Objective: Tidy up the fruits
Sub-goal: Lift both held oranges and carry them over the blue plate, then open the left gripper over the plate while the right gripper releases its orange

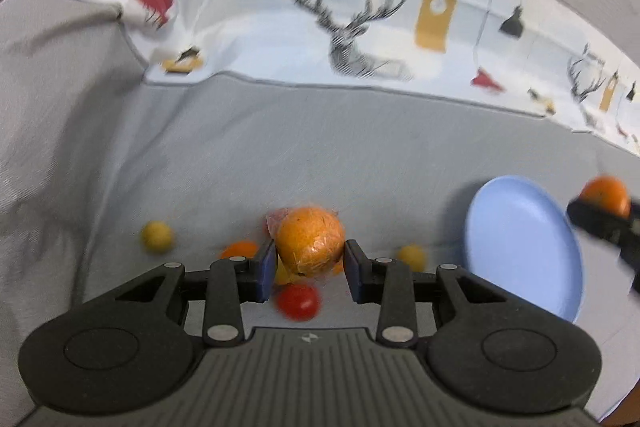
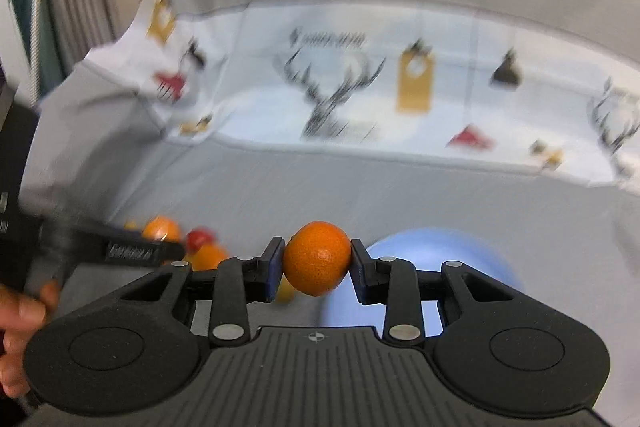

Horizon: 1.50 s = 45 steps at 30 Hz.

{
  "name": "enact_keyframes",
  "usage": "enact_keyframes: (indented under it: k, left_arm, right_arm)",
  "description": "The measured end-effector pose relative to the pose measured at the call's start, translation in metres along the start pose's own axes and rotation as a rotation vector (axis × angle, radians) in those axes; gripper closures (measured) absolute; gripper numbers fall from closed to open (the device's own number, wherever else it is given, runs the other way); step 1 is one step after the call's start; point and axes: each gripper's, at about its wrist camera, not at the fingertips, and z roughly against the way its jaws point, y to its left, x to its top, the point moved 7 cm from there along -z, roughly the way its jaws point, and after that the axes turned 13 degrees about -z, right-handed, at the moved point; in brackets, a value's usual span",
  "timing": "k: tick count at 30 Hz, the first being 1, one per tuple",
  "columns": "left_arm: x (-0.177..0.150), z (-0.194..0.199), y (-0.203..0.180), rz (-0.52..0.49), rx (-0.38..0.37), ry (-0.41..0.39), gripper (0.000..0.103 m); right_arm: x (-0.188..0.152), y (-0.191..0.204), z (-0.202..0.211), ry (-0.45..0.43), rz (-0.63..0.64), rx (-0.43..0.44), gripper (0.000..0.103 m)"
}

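A wrapped orange (image 1: 310, 241) is clamped in the left gripper (image 1: 310, 263) above five loose fruits on the grey cloth (image 1: 320, 147): two yellow (image 1: 157, 235), two orange (image 1: 239, 249), one red (image 1: 299, 301). A mandarin (image 2: 317, 257) is pinched by the right gripper (image 2: 317, 269) near one blue plate (image 1: 520, 247).

Black claw (image 1: 310, 259), blue pads (image 1: 267, 267), silver rivets

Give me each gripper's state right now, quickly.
Left gripper: shut on the wrapped orange.
Right gripper: shut on the small orange.
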Motion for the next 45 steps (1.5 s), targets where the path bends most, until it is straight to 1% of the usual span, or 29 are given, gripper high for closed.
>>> enact_keyframes:
  k: [2, 4, 5, 7, 8, 9, 12, 14, 17, 22, 25, 29, 32, 37, 42, 45]
  left_arm:
    - [0.005, 0.003, -0.014, -0.017, -0.008, -0.029, 0.063]
    - [0.009, 0.003, -0.030, -0.038, -0.017, -0.054, 0.063]
    - [0.010, 0.001, -0.037, -0.049, -0.020, -0.061, 0.063]
    - [0.014, -0.002, -0.050, -0.055, -0.038, -0.072, 0.063]
    - [0.016, -0.003, -0.056, -0.056, -0.050, -0.080, 0.063]
    - [0.017, -0.004, -0.062, -0.060, -0.061, -0.086, 0.063]
    - [0.019, -0.011, -0.080, -0.067, -0.101, -0.087, 0.063]
    - [0.018, -0.015, -0.091, -0.067, -0.132, -0.081, 0.063]
    - [0.016, -0.023, -0.107, -0.048, -0.197, -0.057, 0.063]
    - [0.014, -0.033, -0.138, -0.074, -0.259, -0.034, 0.063]
    - [0.008, -0.038, -0.159, -0.129, -0.290, -0.011, 0.063]
    - [-0.002, -0.043, -0.176, -0.195, -0.283, 0.009, 0.063]
    - [-0.005, -0.045, -0.180, -0.227, -0.270, 0.010, 0.063]
    - [-0.006, -0.046, -0.177, -0.228, -0.272, 0.021, 0.063]
    - [-0.007, -0.045, -0.180, -0.267, -0.263, 0.016, 0.063]
    - [-0.007, -0.045, -0.180, -0.268, -0.261, 0.015, 0.063]
  right_arm:
    - [0.007, -0.022, 0.002, -0.034, -0.013, -0.027, 0.067]
    - [0.003, -0.052, -0.004, -0.033, -0.076, -0.062, 0.067]
    - [-0.004, -0.068, -0.008, -0.016, -0.121, -0.078, 0.067]
    - [-0.018, -0.095, -0.019, 0.046, -0.219, -0.110, 0.067]
    - [-0.020, -0.105, -0.023, 0.062, -0.267, -0.112, 0.067]
    - [-0.022, -0.111, -0.023, 0.067, -0.289, -0.108, 0.067]
    - [-0.024, -0.124, -0.026, 0.060, -0.269, -0.135, 0.067]
    - [-0.030, -0.132, -0.030, 0.080, -0.266, -0.148, 0.067]
    - [-0.038, -0.147, -0.033, 0.123, -0.297, -0.157, 0.067]
    - [-0.049, -0.149, -0.039, 0.185, -0.290, -0.142, 0.067]
    - [-0.057, -0.147, -0.045, 0.227, -0.262, -0.150, 0.067]
    - [-0.062, -0.147, -0.045, 0.241, -0.253, -0.156, 0.067]
    - [-0.061, -0.147, -0.045, 0.239, -0.256, -0.164, 0.067]
    - [-0.063, -0.148, -0.048, 0.247, -0.247, -0.176, 0.067]
    - [-0.063, -0.145, -0.050, 0.247, -0.243, -0.181, 0.067]
    - [-0.063, -0.144, -0.050, 0.246, -0.238, -0.183, 0.067]
